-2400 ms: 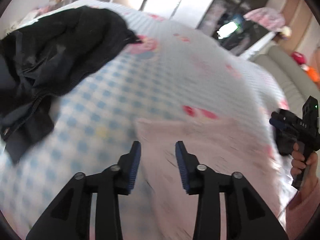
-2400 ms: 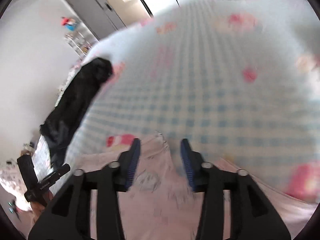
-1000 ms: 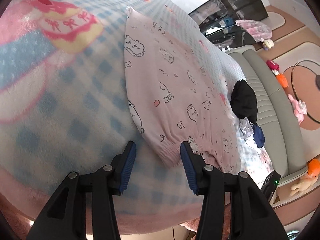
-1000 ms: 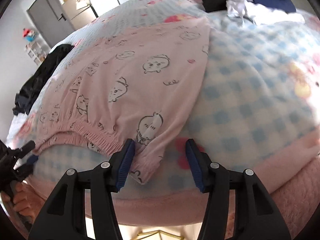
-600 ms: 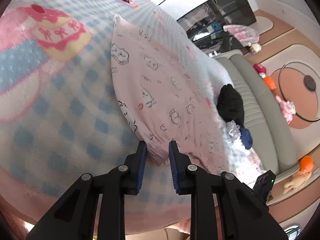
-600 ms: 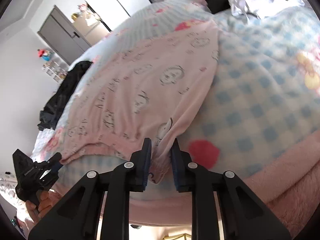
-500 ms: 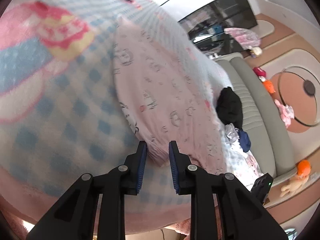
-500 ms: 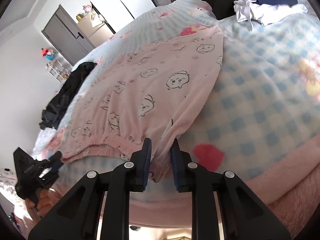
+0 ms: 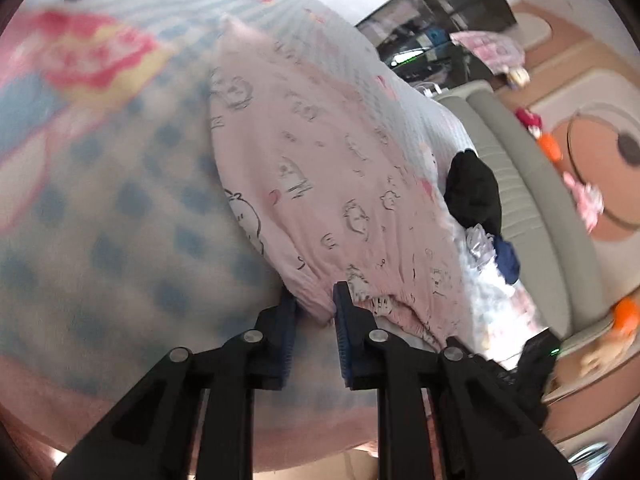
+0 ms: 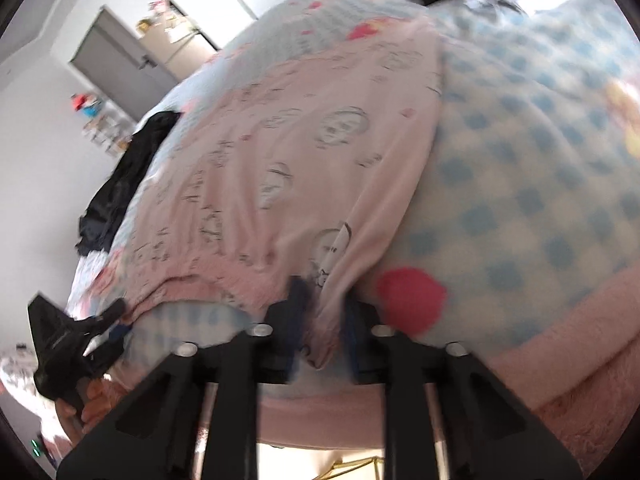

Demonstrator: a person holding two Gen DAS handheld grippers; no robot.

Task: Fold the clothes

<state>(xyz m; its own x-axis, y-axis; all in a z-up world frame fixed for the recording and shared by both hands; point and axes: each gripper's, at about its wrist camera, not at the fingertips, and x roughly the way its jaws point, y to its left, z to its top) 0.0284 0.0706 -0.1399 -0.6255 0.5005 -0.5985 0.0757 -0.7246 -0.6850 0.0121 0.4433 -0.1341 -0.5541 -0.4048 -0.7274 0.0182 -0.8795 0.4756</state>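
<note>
The left gripper is clamping one elastic waistband corner of the pink pajama pants, while the right gripper is pinching the opposite corner. Ahead of both, the pants are lying spread across the checkered blanket.

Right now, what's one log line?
left tongs: shut on pink cartoon-print pyjama trousers | right tongs: shut on trousers | blue-checked blanket: underneath
</note>
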